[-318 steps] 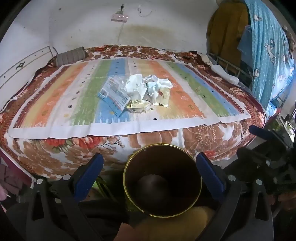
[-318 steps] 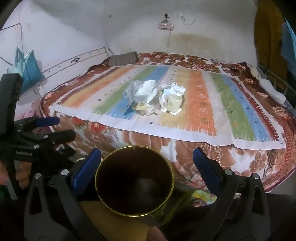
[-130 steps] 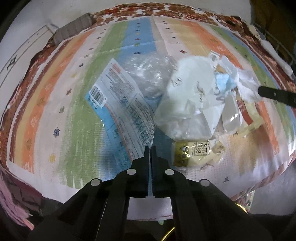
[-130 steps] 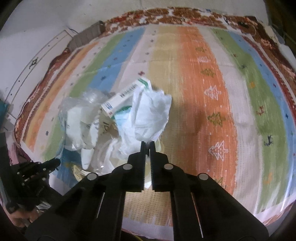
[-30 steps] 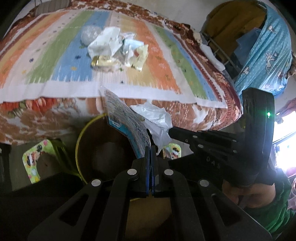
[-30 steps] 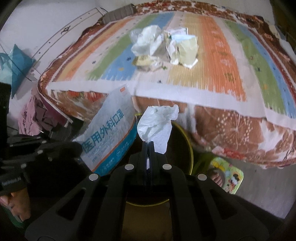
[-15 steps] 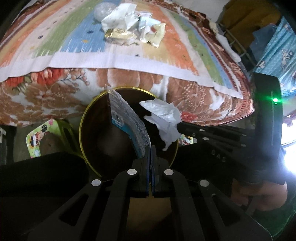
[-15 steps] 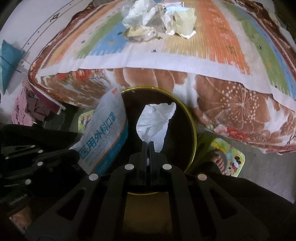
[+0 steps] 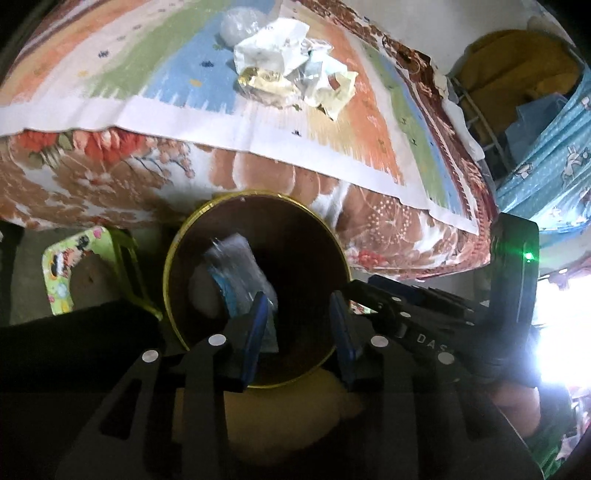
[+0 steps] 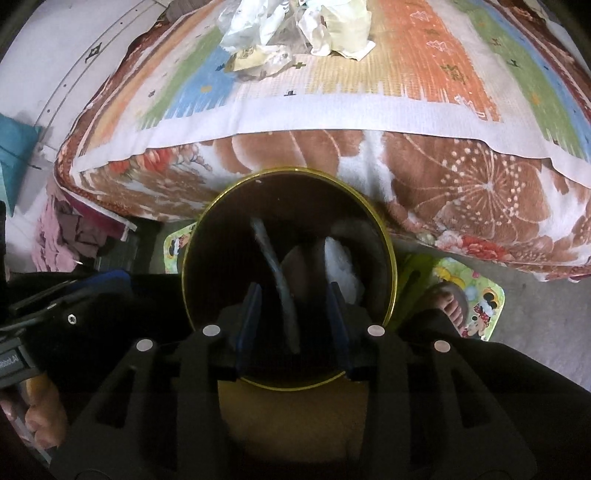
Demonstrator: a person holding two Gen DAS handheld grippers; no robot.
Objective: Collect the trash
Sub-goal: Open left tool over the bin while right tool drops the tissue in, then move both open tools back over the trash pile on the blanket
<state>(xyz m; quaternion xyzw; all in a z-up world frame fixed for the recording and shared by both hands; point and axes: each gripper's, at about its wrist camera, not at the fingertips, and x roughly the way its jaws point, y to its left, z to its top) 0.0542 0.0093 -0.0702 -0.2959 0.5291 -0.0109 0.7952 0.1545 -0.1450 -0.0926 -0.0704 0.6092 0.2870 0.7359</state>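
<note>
A round brown bin with a gold rim [image 9: 207, 218] [image 10: 236, 188] stands on the floor against the bed. My left gripper [image 9: 299, 302] is open above its mouth; the blue-and-white packet [image 9: 240, 273] lies blurred inside it. My right gripper [image 10: 293, 295] is open above the same bin; the packet [image 10: 273, 262] and the crumpled white paper [image 10: 340, 266] are inside. A heap of crumpled wrappers and paper [image 9: 291, 74] [image 10: 295, 33] lies on the striped mat [image 9: 166, 74] [image 10: 424, 74] on the bed.
The bed with a floral blanket [image 9: 92, 166] [image 10: 461, 184] rises just behind the bin. A cartoon-print stool [image 9: 62, 269] [image 10: 476, 295] sits beside the bin, with a sandalled foot [image 10: 447, 299] near it. Blue curtain [image 9: 546, 158] at right.
Both grippers have opened. The packet and the white paper have dropped from them into the bin.
</note>
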